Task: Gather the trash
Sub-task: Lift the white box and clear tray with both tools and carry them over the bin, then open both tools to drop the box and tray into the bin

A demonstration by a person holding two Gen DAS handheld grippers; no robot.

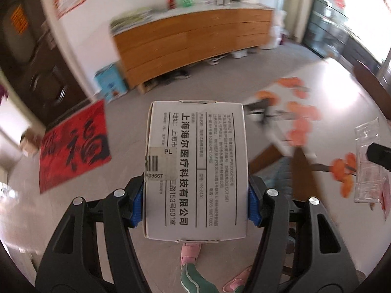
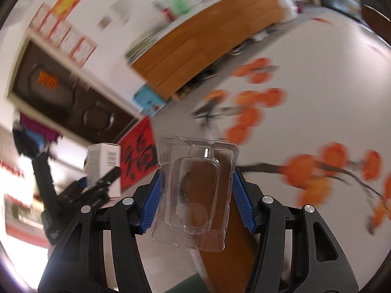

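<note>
Gripping a white cardboard box (image 1: 195,168) printed with black Chinese text and a barcode sticker, the left gripper (image 1: 195,202) has its blue pads clamped on the box's two sides, above the grey floor (image 1: 127,112). The right gripper (image 2: 194,200) is closed on a clear plastic blister pack (image 2: 195,193), held over a white table (image 2: 317,73) with an orange flower print. Surroundings are motion-blurred; a wooden sideboard (image 1: 190,41) stands by the wall, a red mat (image 1: 75,144) near it.
</note>
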